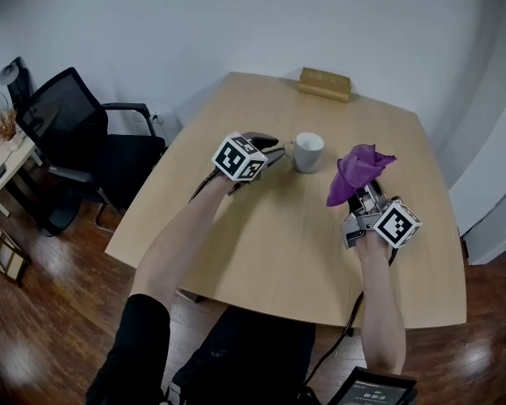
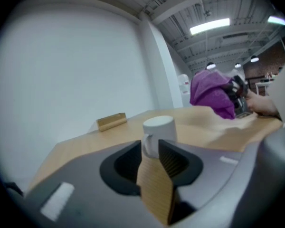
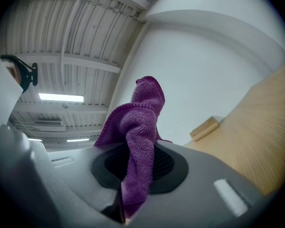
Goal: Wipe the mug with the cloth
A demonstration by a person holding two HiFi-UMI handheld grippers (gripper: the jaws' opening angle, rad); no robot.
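A white mug [image 1: 309, 152] stands upright on the wooden table [image 1: 261, 260], handle toward my left gripper [image 1: 275, 152]. In the left gripper view the mug [image 2: 159, 127] sits just past the fingertips, and its handle lies in the gap between the jaws of the left gripper [image 2: 152, 150]. The pads stand apart and do not press on it. My right gripper [image 1: 364, 194] hovers right of the mug, shut on a purple cloth [image 1: 358, 170] that sticks up from its jaws. In the right gripper view the cloth [image 3: 140, 127] is pinched in the right gripper [image 3: 137, 165].
A small wooden block [image 1: 325, 83] lies at the table's far edge. A black office chair [image 1: 76, 133] stands left of the table on the wood floor. A tablet [image 1: 375, 388] shows at the bottom, near the person's lap.
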